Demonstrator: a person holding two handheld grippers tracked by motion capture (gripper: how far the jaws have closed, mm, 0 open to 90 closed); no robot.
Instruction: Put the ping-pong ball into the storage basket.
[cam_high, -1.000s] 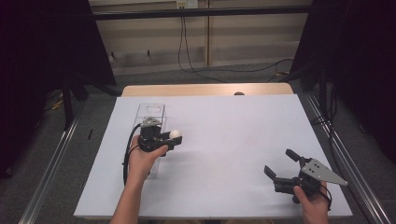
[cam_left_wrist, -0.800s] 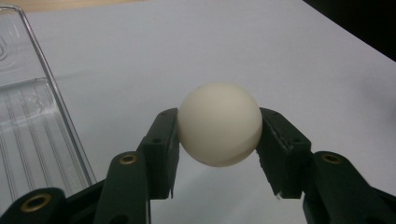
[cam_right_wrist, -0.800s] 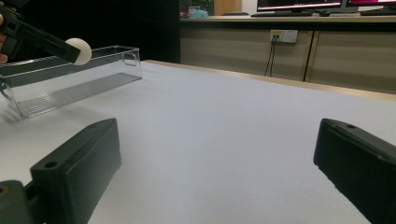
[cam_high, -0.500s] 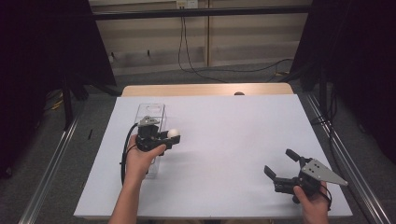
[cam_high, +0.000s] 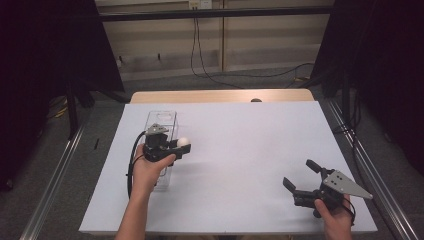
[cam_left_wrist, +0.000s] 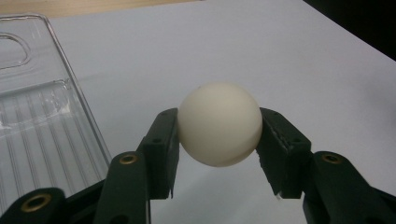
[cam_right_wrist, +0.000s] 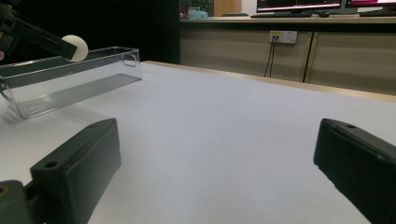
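Observation:
A white ball (cam_left_wrist: 219, 124) is clamped between the two black jaws of my left gripper (cam_high: 181, 145), held above the table just right of a clear plastic bin (cam_high: 161, 125). In the left gripper view the bin (cam_left_wrist: 32, 121) lies to the left of the jaws, its ribbed floor bare where it shows. My right gripper (cam_high: 302, 175) rests near the table's front right corner, open, with nothing between its fingers (cam_right_wrist: 77, 168). From the right gripper view the ball (cam_right_wrist: 75, 46) and the bin (cam_right_wrist: 70, 79) show far off at the left.
The table is covered by a white sheet (cam_high: 240, 150) with a bare wooden strip (cam_high: 220, 96) at the far edge. Dark curtains stand at both sides. Cables hang on the back wall (cam_high: 200, 45). Metal rails (cam_high: 55, 170) run along the floor beside the table.
The left gripper with the ball has drifted slightly left and toward the bin. The right gripper has stayed put.

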